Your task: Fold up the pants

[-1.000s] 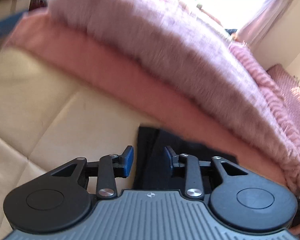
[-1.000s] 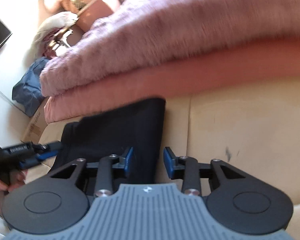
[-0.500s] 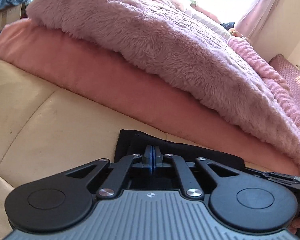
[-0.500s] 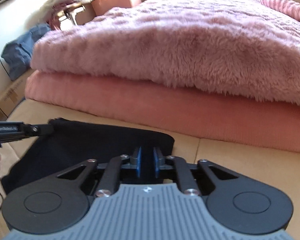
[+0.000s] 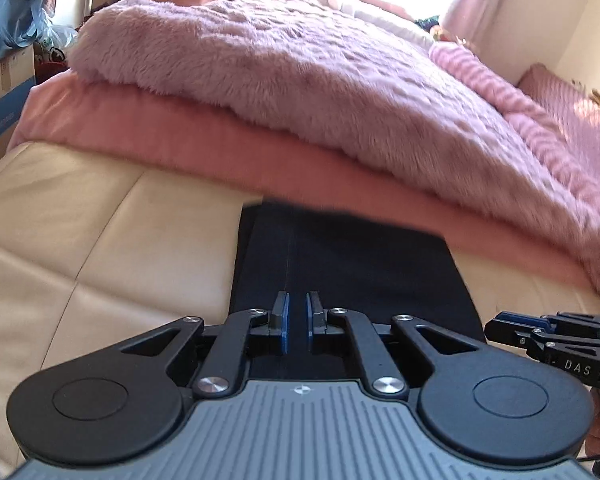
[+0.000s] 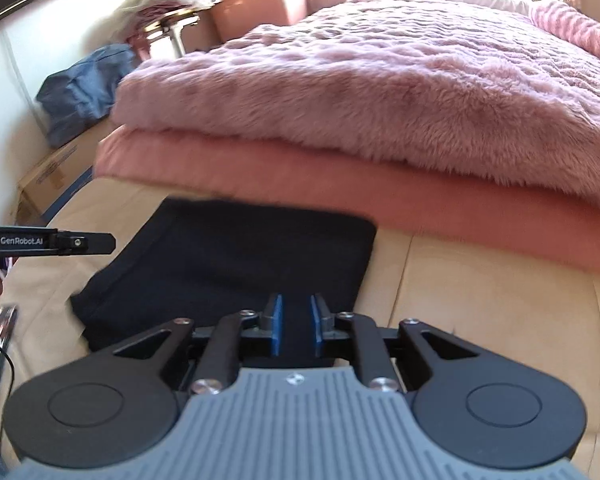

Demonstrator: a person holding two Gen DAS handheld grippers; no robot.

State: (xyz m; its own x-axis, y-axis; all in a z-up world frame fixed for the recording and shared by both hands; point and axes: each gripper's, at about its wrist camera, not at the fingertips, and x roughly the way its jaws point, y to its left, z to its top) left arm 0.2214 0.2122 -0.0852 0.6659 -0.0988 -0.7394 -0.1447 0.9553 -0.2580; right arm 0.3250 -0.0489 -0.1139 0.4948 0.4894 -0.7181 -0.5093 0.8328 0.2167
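The black pants (image 5: 360, 264) lie folded flat on the cream sofa seat (image 5: 100, 240), their far edge against a pink blanket. My left gripper (image 5: 298, 312) hovers over their near left part, its blue pads a narrow gap apart with only flat cloth showing behind them. In the right wrist view the pants (image 6: 240, 256) spread ahead of my right gripper (image 6: 296, 320), whose jaws are opening over the near right part with nothing pinched between them. Each gripper also shows in the other's view: the right gripper (image 5: 512, 326) at the right edge, the left gripper (image 6: 100, 243) at the left edge.
A fluffy mauve blanket (image 5: 300, 80) lies on a salmon pink one (image 5: 160, 136) right behind the pants. A cardboard box (image 6: 48, 176) and a blue bag (image 6: 84, 92) stand at the far left. Bare sofa seat (image 6: 480, 300) lies to the right of the pants.
Both grippers went from open to shut at the pants' near edge, and now their pads stand apart again. Both have drawn back, so more of the pants shows.
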